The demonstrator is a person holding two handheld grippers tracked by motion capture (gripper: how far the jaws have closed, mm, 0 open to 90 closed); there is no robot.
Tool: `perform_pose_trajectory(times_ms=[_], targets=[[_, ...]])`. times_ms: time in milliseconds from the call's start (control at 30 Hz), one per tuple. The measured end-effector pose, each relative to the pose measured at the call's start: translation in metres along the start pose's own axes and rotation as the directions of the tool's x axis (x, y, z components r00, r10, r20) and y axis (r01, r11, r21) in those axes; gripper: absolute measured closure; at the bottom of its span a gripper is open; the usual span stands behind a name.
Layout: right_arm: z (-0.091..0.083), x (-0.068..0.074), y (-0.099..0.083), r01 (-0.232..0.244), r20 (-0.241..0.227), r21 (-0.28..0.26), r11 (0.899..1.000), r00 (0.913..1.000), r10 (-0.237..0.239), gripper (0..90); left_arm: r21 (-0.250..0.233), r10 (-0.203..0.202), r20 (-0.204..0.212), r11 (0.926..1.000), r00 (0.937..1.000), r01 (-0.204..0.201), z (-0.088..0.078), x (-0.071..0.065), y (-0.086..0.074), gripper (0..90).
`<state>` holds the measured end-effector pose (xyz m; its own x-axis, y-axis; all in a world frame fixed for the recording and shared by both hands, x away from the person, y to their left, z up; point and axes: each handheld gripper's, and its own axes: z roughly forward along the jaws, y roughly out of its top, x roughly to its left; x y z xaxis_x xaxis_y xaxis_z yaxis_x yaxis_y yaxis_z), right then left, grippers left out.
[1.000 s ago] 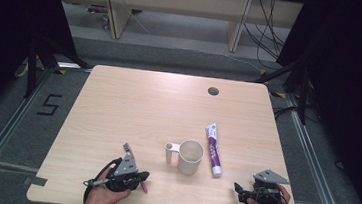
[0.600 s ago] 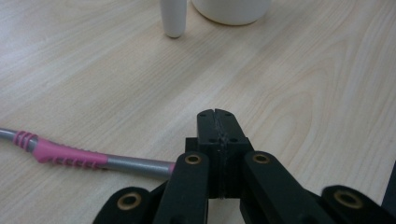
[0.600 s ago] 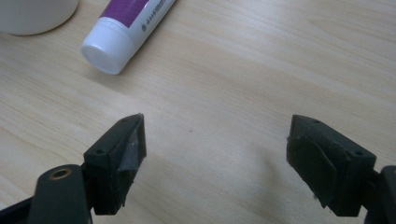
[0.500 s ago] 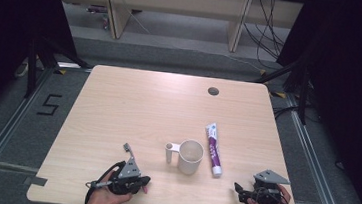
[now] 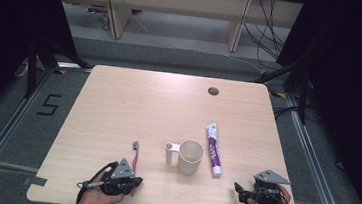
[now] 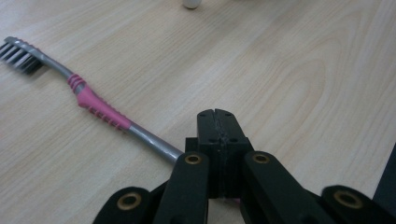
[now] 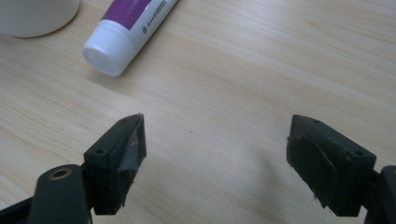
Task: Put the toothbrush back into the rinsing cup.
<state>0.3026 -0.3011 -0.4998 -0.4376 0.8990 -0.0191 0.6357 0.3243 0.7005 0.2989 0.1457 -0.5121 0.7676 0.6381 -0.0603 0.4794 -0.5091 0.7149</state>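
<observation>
- Lying on the table [image 5: 118,106] at the near left, the toothbrush [image 5: 135,157] points its bristles away, its handle end by the left gripper [image 6: 217,122], whose jaws are closed together with nothing visibly pinched between them.
- Mug [image 5: 190,156] stands at the middle.
- Toothpaste tube [image 5: 213,149] lies just right of it.
- Right gripper [image 7: 215,149] gapes wide, holding nothing.

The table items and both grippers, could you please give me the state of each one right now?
Toothbrush: lying flat, handle end running under the left gripper.
Mug: upright, looks empty.
Toothpaste tube: lying flat, cap on.
Left gripper: jaws shut, nothing seen between them.
Right gripper: jaws open, empty.
</observation>
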Motion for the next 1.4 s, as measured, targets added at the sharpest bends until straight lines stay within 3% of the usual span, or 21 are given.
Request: perform_pose_trajectory(times_ms=[67, 300, 500, 667, 733, 800, 833, 967, 1033, 1100, 1233, 1267, 1300, 1333, 1400], targets=[[0.000, 0.000, 0.000, 0.000, 0.000, -0.006, 1.000, 1.0000, 0.000, 20.9, 0.017, 0.015, -0.014, 0.9997, 0.9998, -0.015, -0.003, 0.002, -0.001, 89.6], [0.001, 0.000, 0.000, 0.006, -0.003, -0.012, 1.000, 1.0000, -0.006, 20.9, 0.031, 0.013, -0.042, 0.9995, 0.9991, -0.011, -0.011, 0.008, -0.009, 89.6], [0.001, -0.001, 0.000, 0.012, 0.000, -0.009, 1.000, 0.9999, -0.012, 20.9, 0.021, -0.003, -0.073, 0.9998, 0.9973, 0.004, -0.022, 0.020, -0.013, 89.6], [0.001, -0.001, 0.000, 0.010, -0.001, -0.006, 1.000, 0.9999, -0.010, 20.9, 0.044, -0.001, -0.114, 0.9990, 0.9934, 0.006, -0.025, 0.029, -0.015, 89.6], [0.001, -0.001, 0.000, 0.012, 0.000, -0.008, 1.000, 0.9999, -0.012, 20.9, 0.037, -0.005, -0.111, 0.9993, 0.9938, 0.009, -0.026, 0.030, -0.015, 89.5], [0.001, -0.002, 0.000, 0.012, -0.001, -0.009, 1.000, 0.9999, -0.012, 20.9, 0.019, -0.016, -0.111, 0.9997, 0.9937, 0.018, -0.027, 0.030, -0.013, 86.5], [0.000, 0.000, 0.000, -0.015, 0.001, 0.007, 1.000, 0.9999, 0.015, 20.9, 0.016, -0.008, -0.122, 0.9998, 0.9925, 0.010, -0.028, 0.029, -0.010, 83.9], [0.001, 0.000, -0.001, -0.016, 0.002, 0.008, 1.000, 0.9999, 0.016, 20.9, 0.037, 0.041, -0.150, 0.9987, 0.9878, -0.036, -0.028, 0.031, 0.006, 74.0], [0.000, 0.000, 0.000, -0.010, 0.005, -0.002, 1.000, 0.9999, 0.010, 20.9, 0.084, 0.067, -0.137, 0.9949, 0.9883, -0.056, -0.026, 0.033, 0.013, 69.8], [-0.001, 0.004, -0.001, -0.067, -0.004, 0.011, 0.998, 0.9978, 0.067, 20.9, 0.131, 0.062, -0.136, 0.9905, 0.9888, -0.044, -0.022, 0.034, 0.021, 62.8], [-0.001, 0.003, -0.001, -0.051, -0.004, 0.014, 0.999, 0.9987, 0.051, 20.9, 0.218, 0.092, -0.092, 0.9735, 0.9915, -0.070, -0.016, 0.040, 0.035, 59.0], [0.000, 0.002, 0.000, -0.025, -0.005, -0.001, 1.000, 0.9997, 0.025, 20.9, 0.231, 0.092, -0.083, 0.9703, 0.9923, -0.071, -0.014, 0.040, 0.037, 59.6], [0.000, 0.002, 0.000, -0.031, -0.008, 0.002, 1.000, 0.9995, 0.031, 20.9, 0.237, 0.088, -0.079, 0.9692, 0.9930, -0.067, -0.012, 0.041, 0.039, 60.0], [0.000, 0.000, 0.000, 0.002, 0.001, -0.008, 1.000, 1.0000, -0.002, 20.9, 0.252, 0.093, -0.076, 0.9651, 0.9928, -0.071, -0.011, 0.042, 0.040, 60.2], [-0.001, 0.001, 0.000, -0.011, 0.008, 0.000, 1.000, 0.9999, 0.011, 20.9, 0.278, 0.100, -0.073, 0.9576, 0.9923, -0.076, -0.007, 0.044, 0.044, 60.2]])
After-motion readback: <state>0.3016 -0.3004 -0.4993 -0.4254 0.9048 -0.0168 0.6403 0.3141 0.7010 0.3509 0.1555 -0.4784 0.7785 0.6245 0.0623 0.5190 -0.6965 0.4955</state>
